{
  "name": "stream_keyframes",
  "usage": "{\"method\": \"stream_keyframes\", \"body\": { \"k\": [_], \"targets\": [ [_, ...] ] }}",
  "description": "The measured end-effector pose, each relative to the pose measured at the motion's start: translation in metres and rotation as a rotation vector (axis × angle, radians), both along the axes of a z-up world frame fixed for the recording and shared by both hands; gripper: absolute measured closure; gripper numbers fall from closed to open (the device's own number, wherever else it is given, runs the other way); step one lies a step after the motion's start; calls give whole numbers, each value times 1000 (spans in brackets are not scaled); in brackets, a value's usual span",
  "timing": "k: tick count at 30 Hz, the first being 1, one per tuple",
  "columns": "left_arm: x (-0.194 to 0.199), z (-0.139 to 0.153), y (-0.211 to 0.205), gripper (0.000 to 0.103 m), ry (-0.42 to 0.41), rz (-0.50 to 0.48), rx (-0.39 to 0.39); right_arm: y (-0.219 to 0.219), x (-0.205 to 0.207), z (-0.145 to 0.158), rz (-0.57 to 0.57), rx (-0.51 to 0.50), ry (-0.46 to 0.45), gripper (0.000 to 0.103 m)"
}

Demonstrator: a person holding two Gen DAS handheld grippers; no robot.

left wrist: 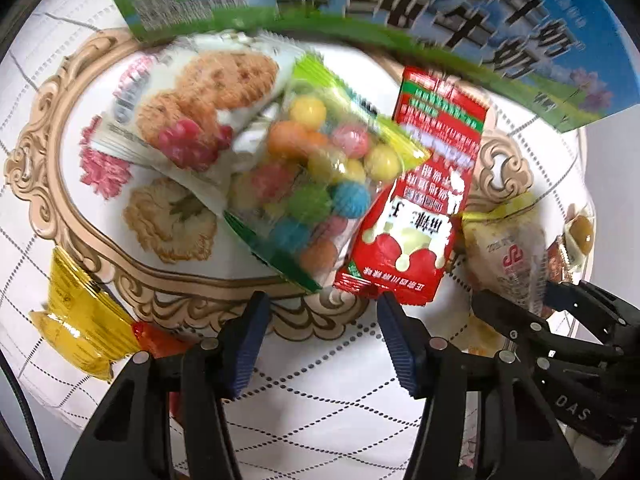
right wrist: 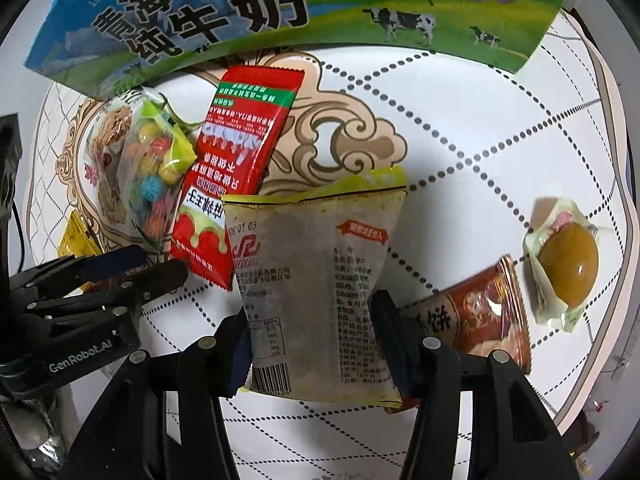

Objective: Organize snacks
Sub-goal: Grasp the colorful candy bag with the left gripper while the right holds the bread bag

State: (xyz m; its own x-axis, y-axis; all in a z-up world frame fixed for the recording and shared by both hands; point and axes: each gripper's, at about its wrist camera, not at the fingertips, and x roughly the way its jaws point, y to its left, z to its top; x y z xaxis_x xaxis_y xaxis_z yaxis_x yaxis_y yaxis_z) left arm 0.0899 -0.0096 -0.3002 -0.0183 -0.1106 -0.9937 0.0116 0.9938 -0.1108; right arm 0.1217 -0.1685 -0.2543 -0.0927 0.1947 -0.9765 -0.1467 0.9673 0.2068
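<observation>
Right gripper (right wrist: 316, 344) has its fingers closed on the pale snack bag (right wrist: 320, 280), probably heading for the ornate tray (left wrist: 44, 152) where the candy bag (left wrist: 316, 184) and red packet (left wrist: 420, 200) sit. Left gripper (left wrist: 320, 340) hangs wide apart, holding nothing.

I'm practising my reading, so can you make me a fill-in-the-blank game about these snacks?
1. The right hand-held gripper grips a pale snack bag with a ____ top edge.
2. The red sachet lies partly on the ornate ____.
3. The clear packet beside it holds colourful candy ____.
4. The left hand-held gripper is open and holds ____.

Missing words: yellow; tray; balls; nothing
</observation>
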Motion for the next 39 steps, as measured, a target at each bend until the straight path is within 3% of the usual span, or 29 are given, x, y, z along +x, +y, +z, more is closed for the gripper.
{"method": "stream_keyframes", "body": {
  "k": [2,5,9,15,19,21,25,34,39],
  "targets": [
    [-4,11,-1,48,-50,-49,46,-2,-3,0,-4,2,0,45],
    [22,26,-20,27,-127,-174,130,-4,-6,-1,-17,7,3,45],
    [51,13,-38,22,-138,-293,278,-3,-1,-6,-15,4,5,45],
    [79,-3,-59,17,-125,-402,319,4,2,-8,-20,-1,11,45],
    [93,4,-64,22,-137,-372,281,11,2,-9,-17,1,5,45],
    [99,16,-54,38,-155,-336,258,17,5,-12,-19,0,1,45],
    [80,24,-40,55,-137,-260,191,19,0,-14,-16,-3,2,47],
    [31,20,5,56,50,1,2,24,-25,-13,35,-21,13,49],
    [16,1,14,47,123,-35,-36,30,-43,-23,19,39,78,48]
  ]
}}
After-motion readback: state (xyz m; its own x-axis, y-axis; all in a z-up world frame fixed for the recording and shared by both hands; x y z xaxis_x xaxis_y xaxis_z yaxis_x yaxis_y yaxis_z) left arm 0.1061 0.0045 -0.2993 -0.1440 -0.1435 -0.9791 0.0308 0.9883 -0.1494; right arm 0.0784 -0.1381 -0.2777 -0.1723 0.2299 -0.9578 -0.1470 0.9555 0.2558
